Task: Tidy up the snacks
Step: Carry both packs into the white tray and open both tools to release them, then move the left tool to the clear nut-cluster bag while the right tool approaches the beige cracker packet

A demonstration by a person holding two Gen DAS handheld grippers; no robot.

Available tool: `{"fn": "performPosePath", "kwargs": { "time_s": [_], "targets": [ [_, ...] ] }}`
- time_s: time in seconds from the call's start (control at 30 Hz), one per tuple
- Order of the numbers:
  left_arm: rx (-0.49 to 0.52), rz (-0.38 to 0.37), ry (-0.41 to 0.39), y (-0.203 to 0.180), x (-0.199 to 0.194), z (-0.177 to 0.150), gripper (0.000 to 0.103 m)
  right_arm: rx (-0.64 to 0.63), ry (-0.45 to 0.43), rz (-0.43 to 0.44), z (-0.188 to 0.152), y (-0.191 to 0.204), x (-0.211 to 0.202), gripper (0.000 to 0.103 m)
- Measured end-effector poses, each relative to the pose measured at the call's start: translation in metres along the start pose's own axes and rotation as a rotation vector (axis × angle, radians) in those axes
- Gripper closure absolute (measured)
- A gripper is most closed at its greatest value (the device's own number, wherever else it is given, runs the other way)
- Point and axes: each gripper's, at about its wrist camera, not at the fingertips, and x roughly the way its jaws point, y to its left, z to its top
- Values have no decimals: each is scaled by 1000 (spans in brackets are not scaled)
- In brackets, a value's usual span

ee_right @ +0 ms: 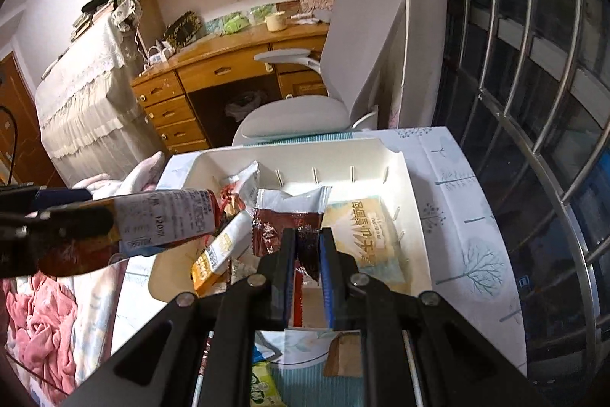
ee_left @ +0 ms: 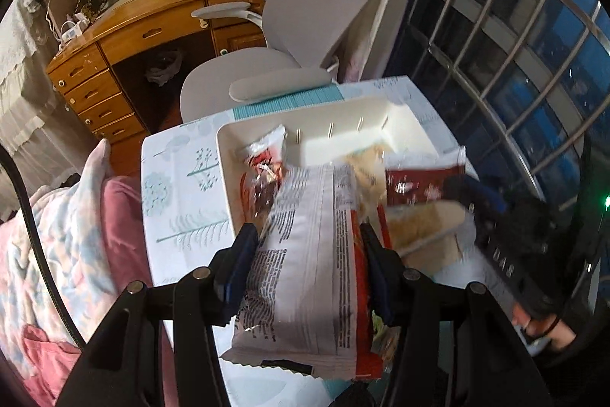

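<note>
My left gripper (ee_left: 305,235) is shut on a large white-and-red snack bag (ee_left: 309,254) with printed text, held over the near left part of the white bin (ee_left: 381,109). The same bag shows in the right wrist view (ee_right: 167,216), at the left. My right gripper (ee_right: 308,239) is shut on a dark red packet (ee_right: 289,224), held over the bin (ee_right: 404,178). In the bin lie a pale yellow packet (ee_right: 362,235), a red-and-white packet (ee_right: 244,185) and an orange-and-white packet (ee_right: 217,258).
The bin stands on a small table with a tree-patterned cloth (ee_right: 469,239). A grey office chair (ee_right: 343,63) and a wooden desk (ee_right: 213,63) are behind it. A window with bars (ee_right: 533,102) is on the right. Pink bedding (ee_left: 57,235) lies on the left.
</note>
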Motion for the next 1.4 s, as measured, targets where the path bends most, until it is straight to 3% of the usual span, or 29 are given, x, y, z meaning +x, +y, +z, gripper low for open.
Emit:
{"fn": "performPosePath", "kwargs": {
  "time_s": [0.17, 0.3, 0.47, 0.67, 0.97, 1.23, 1.4],
  "targets": [
    [-53, -5, -60, -2, 5, 12, 53, 16, 46, 37, 0, -8, 12, 91],
    [-89, -15, -44, 0, 9, 14, 48, 25, 69, 45, -2, -8, 15, 90],
    [-104, -39, -10, 3, 4, 3, 36, 62, 85, 43, -8, -4, 7, 67],
    [-112, -74, -7, 13, -21, -21, 31, 147, 62, 52, -19, 6, -21, 56],
    [-102, -88, 20, 40, -54, -80, 29, 288, 32, 61, -53, 26, -54, 55],
    [-93, -103, 76, 55, -64, -124, 29, 446, 63, 50, -92, 34, -64, 55],
    [-117, -139, 124, 64, -62, -140, 29, 479, 91, 31, -109, 35, -65, 55]
  ]
}}
